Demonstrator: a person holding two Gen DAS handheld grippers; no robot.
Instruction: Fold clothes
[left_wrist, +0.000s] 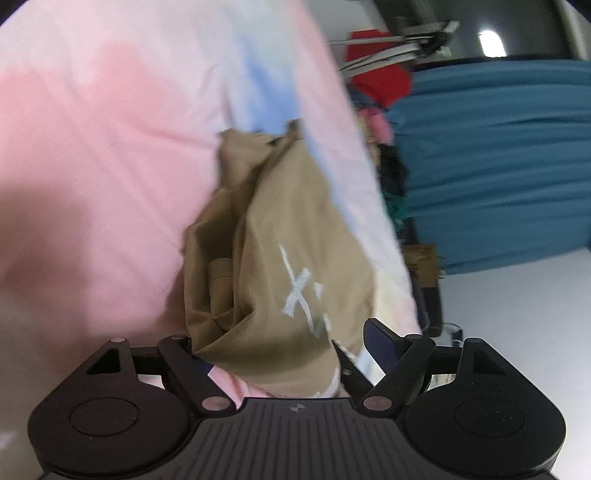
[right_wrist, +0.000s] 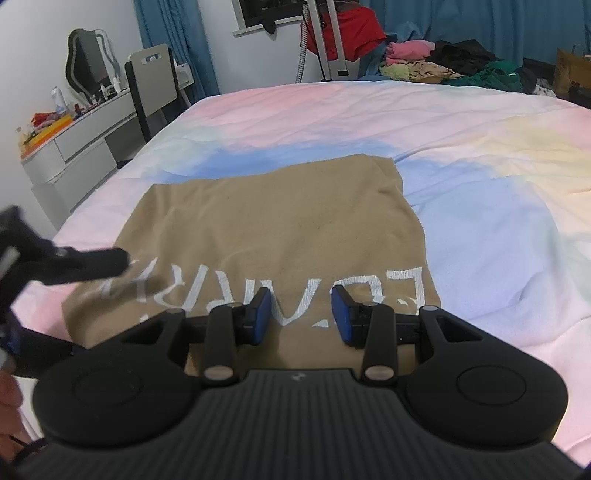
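Observation:
A tan shirt (right_wrist: 280, 229) with white lettering lies folded in a rough rectangle on the pastel bedspread (right_wrist: 480, 155). My right gripper (right_wrist: 301, 314) is open and empty, hovering just above the shirt's near edge over the lettering. My left gripper (left_wrist: 288, 350) is open at the shirt's left side, with the tan shirt (left_wrist: 288, 236) bunched between its spread fingers; its left finger is hidden behind the cloth. The left gripper also shows blurred in the right wrist view (right_wrist: 74, 264) at the shirt's left edge.
A pile of loose clothes (right_wrist: 436, 62) lies beyond the far edge of the bed. A grey dresser (right_wrist: 74, 147) with a mirror and a chair (right_wrist: 151, 85) stand left of the bed. Blue curtains (left_wrist: 498, 155) hang behind.

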